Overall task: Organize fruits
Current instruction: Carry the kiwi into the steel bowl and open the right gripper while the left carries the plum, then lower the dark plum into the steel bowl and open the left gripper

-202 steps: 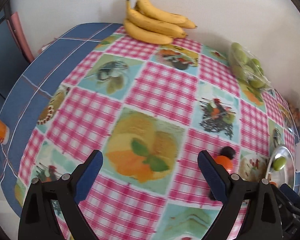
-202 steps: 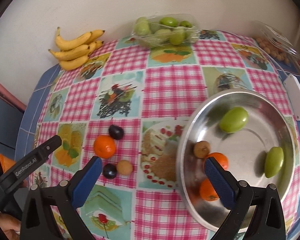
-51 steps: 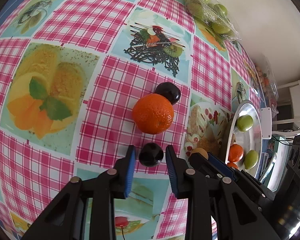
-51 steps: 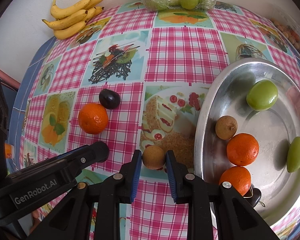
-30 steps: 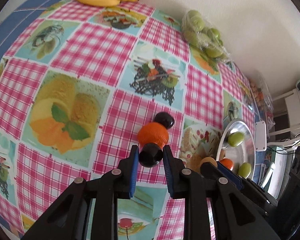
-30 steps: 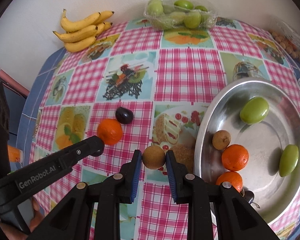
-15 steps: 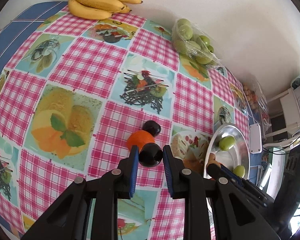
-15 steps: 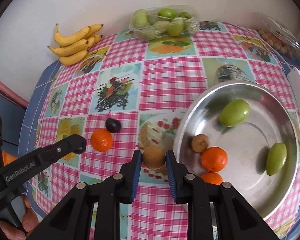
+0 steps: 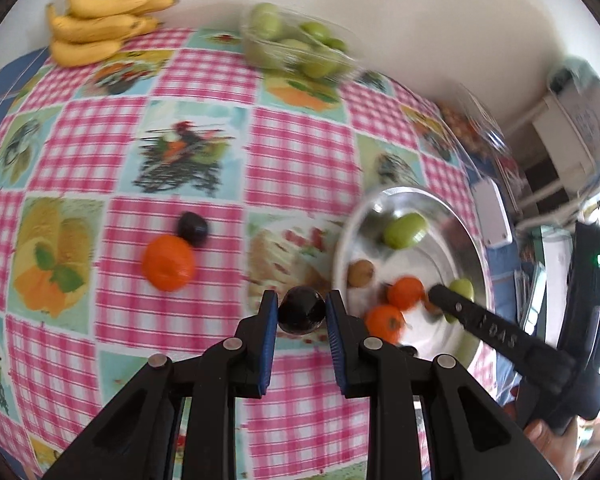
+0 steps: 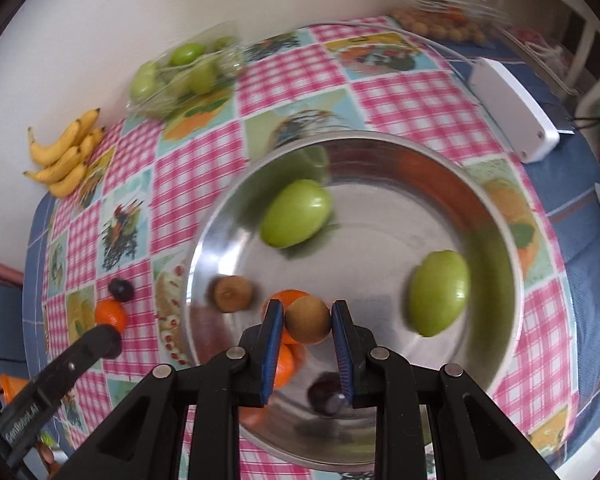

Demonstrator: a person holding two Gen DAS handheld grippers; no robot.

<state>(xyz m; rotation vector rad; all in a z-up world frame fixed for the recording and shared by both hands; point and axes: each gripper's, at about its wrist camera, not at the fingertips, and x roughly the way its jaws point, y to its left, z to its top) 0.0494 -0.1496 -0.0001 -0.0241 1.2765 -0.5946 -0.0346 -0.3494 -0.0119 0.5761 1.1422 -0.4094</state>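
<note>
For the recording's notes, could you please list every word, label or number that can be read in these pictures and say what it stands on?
"GenRobot.AI": only partly legible, upside down along the left gripper finger seen in the right wrist view.
Raised letters on the right gripper finger in the left wrist view: too blurred to read.
Tablecloth pictures: no readable words.
</note>
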